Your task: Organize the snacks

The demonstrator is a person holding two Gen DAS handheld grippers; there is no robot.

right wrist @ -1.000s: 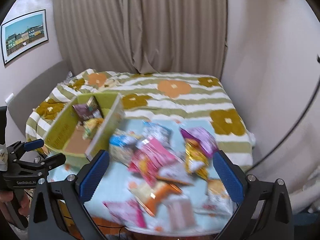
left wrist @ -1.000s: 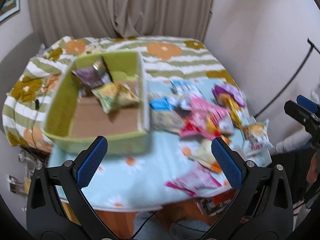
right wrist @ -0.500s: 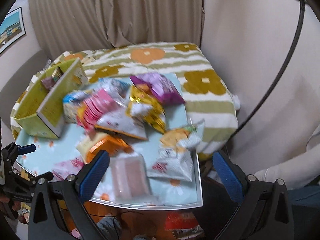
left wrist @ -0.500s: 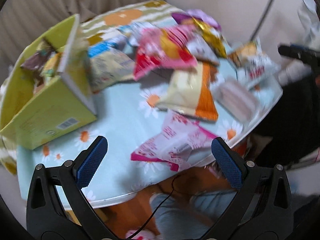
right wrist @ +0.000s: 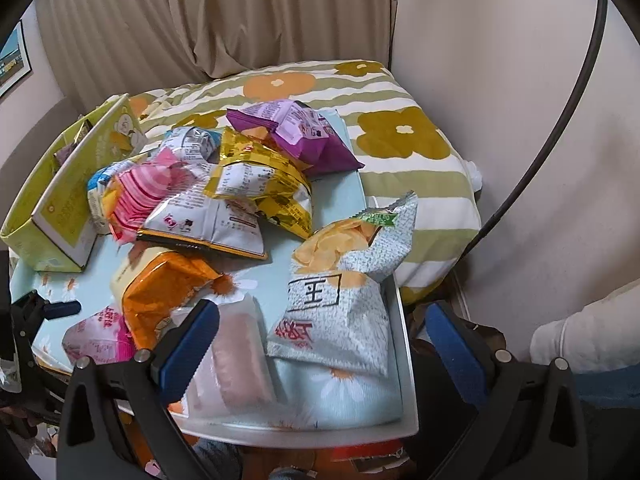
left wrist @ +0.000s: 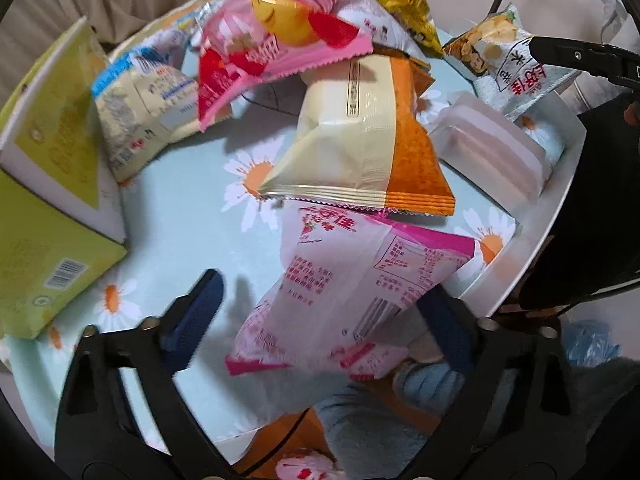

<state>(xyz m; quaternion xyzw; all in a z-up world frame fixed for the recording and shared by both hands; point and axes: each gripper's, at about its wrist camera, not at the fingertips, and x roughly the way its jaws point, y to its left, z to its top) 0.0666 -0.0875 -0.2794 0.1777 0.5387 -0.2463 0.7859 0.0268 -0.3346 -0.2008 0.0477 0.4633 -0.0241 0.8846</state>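
Note:
A heap of snack packets lies on a table under a pale blue daisy cloth. A pink and white packet sits at the near edge between the fingers of my left gripper. The jaws are closing, and a gap still shows at the left pad. A cream and orange packet lies just beyond. My right gripper hangs open above a grey-white chip packet and a pale pink tray pack, touching neither. A green box with a few snacks stands at the table's left end.
A bed with a striped flower cover lies behind the table, with curtains beyond. A black cable runs down the right wall. A person's pale sleeve is at the right. The table's white rim is close to both grippers.
Both grippers have dropped toward the table and tilted down. The left one now straddles the pink packet with its jaws narrower than before. The right one has come in over the chip packet.

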